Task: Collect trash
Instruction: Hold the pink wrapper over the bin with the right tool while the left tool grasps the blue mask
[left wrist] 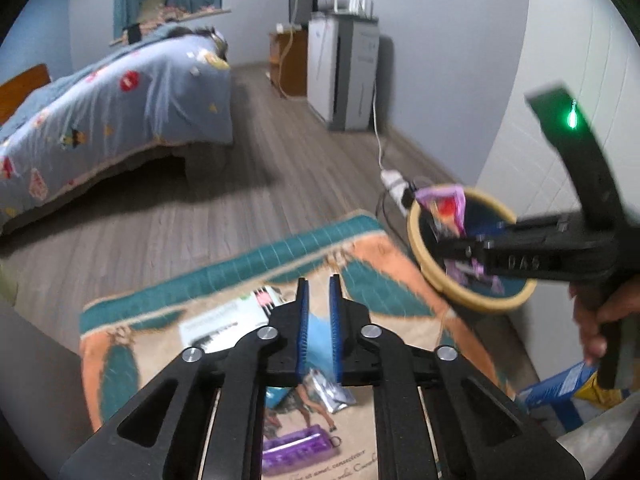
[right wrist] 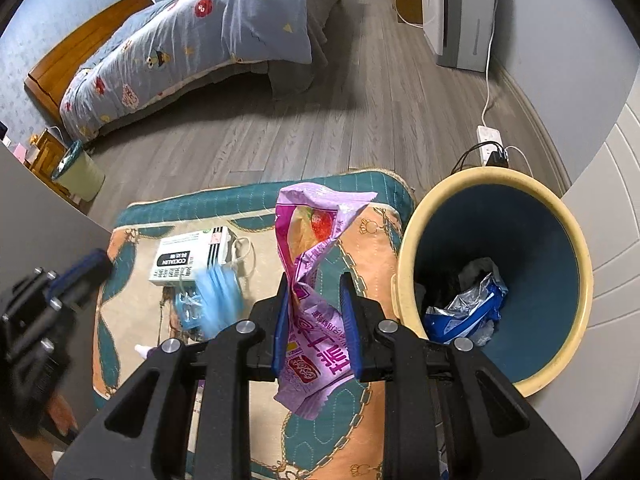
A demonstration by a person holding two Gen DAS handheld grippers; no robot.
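Observation:
My right gripper (right wrist: 315,280) is shut on a crumpled purple snack wrapper (right wrist: 316,240) and holds it above the patterned mat (right wrist: 372,236), just left of the round bin (right wrist: 576,240) with a cream rim and blue inside. A blue and silver wrapper (right wrist: 468,312) lies in the bin. In the left wrist view the right gripper (left wrist: 460,248) reaches over the bin (left wrist: 424,264) with the wrapper (left wrist: 444,204). My left gripper (left wrist: 319,284) is nearly shut with a narrow gap and hangs empty over a blue face mask (left wrist: 318,326). A silver wrapper (left wrist: 332,394) and a purple case (left wrist: 296,448) lie below it.
A white box (right wrist: 188,258) and the blue mask (right wrist: 216,300) lie on the mat. A bed (right wrist: 192,36) stands at the back left, a green bin (right wrist: 78,176) at the left. A power strip (right wrist: 490,144) with cables lies behind the bin. A blue packet (left wrist: 556,388) lies at the right.

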